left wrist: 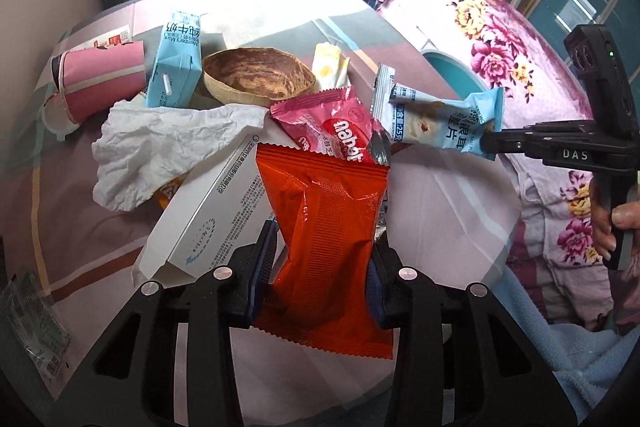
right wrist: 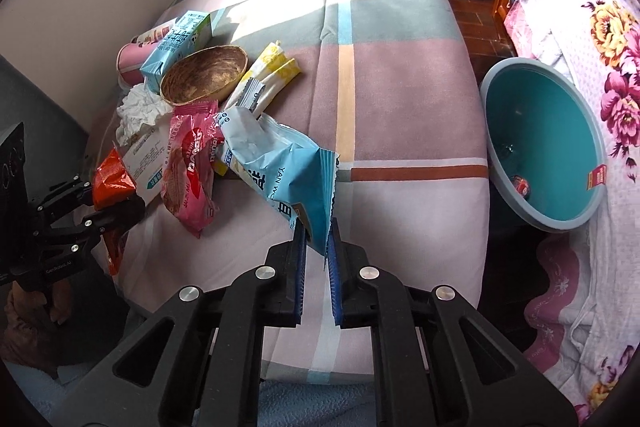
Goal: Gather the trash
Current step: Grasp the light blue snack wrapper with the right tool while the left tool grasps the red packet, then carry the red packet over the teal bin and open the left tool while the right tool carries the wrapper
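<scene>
Two pieces of trash are being picked up at once from a bed with a checked sheet (right wrist: 400, 99).

The left hand-held gripper (left wrist: 320, 263) is squeezing an orange-red snack bag (left wrist: 324, 219). The bag stands up between the two pads, and both pads press into its sides. The right hand-held gripper (right wrist: 318, 247) is closed tight on the corner of a light blue snack bag (right wrist: 276, 167). That bag hangs from the pads, and its far end is near the rest of the pile.

The rest of the trash lies on the left side of the bed. There is a pink wafer bag (right wrist: 192, 171), a white box (left wrist: 208, 211), a crumpled tissue (left wrist: 160, 147), a blue milk carton (left wrist: 176, 63), a pink paper cup (left wrist: 100, 79), a brown bowl (right wrist: 204, 75) and a yellow and white wrapper (right wrist: 272, 75).

A teal bin (right wrist: 544, 147) leans beside the bed on the right, next to a flowery blanket (right wrist: 600, 39). It has something small at the bottom.

This looks like the grab step, with both bags now caught. Next, each bag should be lifted clear of the pile and carried right, over the open mouth of the bin. The pads should only let go once a bag is above the bin, or it may land on the floor. The blue bag is closer to the bin, so it will likely go in first.
</scene>
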Available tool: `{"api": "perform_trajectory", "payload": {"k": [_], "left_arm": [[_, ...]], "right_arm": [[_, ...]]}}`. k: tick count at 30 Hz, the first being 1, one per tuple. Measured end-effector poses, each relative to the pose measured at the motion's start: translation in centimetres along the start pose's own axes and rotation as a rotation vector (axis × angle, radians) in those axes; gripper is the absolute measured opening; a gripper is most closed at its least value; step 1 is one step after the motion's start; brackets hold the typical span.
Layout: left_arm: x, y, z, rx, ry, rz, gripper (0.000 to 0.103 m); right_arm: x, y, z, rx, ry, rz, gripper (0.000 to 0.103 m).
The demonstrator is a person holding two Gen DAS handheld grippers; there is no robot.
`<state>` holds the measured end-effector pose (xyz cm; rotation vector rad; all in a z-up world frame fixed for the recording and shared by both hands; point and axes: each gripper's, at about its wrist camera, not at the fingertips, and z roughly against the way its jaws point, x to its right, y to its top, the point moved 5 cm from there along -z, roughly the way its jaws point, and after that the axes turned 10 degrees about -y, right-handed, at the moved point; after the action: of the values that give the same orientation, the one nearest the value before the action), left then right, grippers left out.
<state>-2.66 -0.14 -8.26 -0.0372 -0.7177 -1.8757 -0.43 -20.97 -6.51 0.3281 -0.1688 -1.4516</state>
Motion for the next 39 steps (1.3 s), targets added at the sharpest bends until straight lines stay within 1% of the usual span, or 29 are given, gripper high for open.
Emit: {"api": "perform_trajectory", "payload": {"k": [5,10,17,26,36,39], "left_arm": [[0.4,1.6,0.4,0.044,-0.012,0.032,0.041],[1.3,3.5,-0.1,0.071,-0.021,0.04,0.041],[2.6,6.3,-1.7,0.083,-0.026,0.043,0.041],[6.9,10.7,-5.2,0.056,-0.044,-0.036,0.041],[13.2,14.9,-11.1,0.004,-0.084,-0.108,0.041],[15.4,16.0,-13.5,-0.027,-0.097,-0.131,0.041]], "right_arm": [[1.5,0.6,1.1,0.038,-0.025,-0.035,0.01],[3.1,1.2,1.7,0.069,-0.03,-0.08,0.01],[5.2,2.2,2.5,0.114,-0.029,-0.132,0.01],[10.1,3.7,3.6,0.171,-0.041,-0.22,0.01],[17.9,3.1,3.9,0.195,-0.093,-0.345,0.01],[20.3,2.7,3.7,0.198,-0.115,-0.379,0.01]]}}
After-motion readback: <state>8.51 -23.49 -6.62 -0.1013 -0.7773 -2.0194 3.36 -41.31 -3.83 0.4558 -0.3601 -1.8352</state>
